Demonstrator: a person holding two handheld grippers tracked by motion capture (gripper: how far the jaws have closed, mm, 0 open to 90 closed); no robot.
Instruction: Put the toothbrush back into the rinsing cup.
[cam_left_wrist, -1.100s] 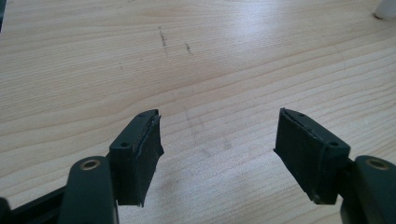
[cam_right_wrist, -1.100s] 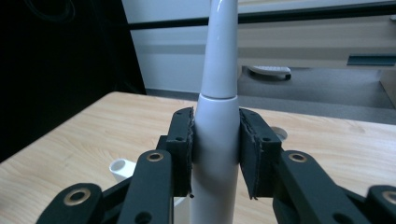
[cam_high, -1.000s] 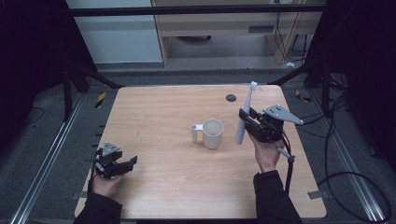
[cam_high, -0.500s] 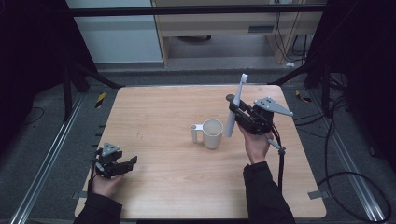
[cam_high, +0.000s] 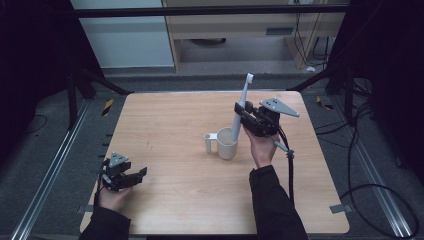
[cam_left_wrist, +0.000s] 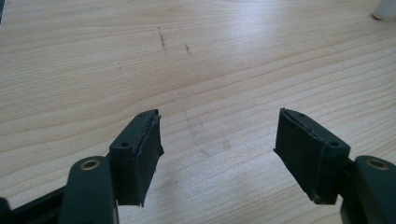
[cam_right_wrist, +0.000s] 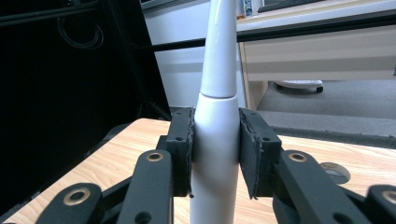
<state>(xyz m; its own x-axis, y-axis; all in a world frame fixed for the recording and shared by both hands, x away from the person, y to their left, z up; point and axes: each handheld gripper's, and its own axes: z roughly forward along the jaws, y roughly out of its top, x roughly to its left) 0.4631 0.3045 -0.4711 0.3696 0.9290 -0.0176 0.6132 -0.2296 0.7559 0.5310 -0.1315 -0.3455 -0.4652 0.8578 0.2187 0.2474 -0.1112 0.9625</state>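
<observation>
High view: I am clamping my right gripper (cam_high: 242, 116) on the white electric toothbrush (cam_high: 239, 111), risking knocking over the cream mug (cam_high: 226, 143) mid-table.

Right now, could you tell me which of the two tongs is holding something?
The right tongs: they clamp the white electric toothbrush upright above the white mug. The left tongs are open over bare wooden table.

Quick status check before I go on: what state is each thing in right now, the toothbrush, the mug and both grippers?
Electric toothbrush: upright, brush end up, clamped at its body, lower end at the mug's rim.
Mug: upright on the table, handle to the left in the high view; contents can't be made out.
Right gripper: shut on the toothbrush.
Left gripper: open, nothing between the jaws, low over the table.
</observation>
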